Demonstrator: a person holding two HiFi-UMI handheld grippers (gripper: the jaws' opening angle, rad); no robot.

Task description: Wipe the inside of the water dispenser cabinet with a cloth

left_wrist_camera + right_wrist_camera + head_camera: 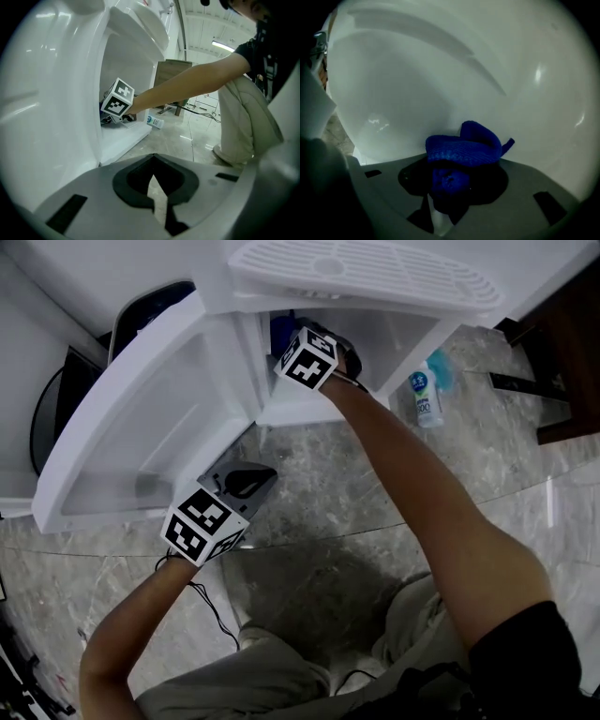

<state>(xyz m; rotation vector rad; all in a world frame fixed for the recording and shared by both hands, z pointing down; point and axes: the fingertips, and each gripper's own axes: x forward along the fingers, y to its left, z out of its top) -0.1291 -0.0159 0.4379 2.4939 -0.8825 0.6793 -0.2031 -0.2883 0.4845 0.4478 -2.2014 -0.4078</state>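
Observation:
The white water dispenser cabinet (309, 409) stands with its door (141, 427) swung open to the left. My right gripper (450, 186) reaches into the cabinet, shut on a bunched blue cloth (464, 147). The cloth sits close to the white inner wall (440, 79); whether it touches, I cannot tell. In the head view, the cloth (281, 331) shows just beyond that gripper's marker cube (307, 357). My left gripper (248, 481) hangs low beside the door's lower edge, shut with nothing in it. The left gripper view shows its closed jaws over the floor and the right gripper's cube (117, 97) in the cabinet.
A small white bottle with a blue cap (427, 395) lies on the marble floor (337, 493) right of the cabinet. Dark wooden furniture (562, 362) stands at the far right. The perforated drip tray (366, 273) juts out above the opening. A thin cable (211, 606) trails by my knees.

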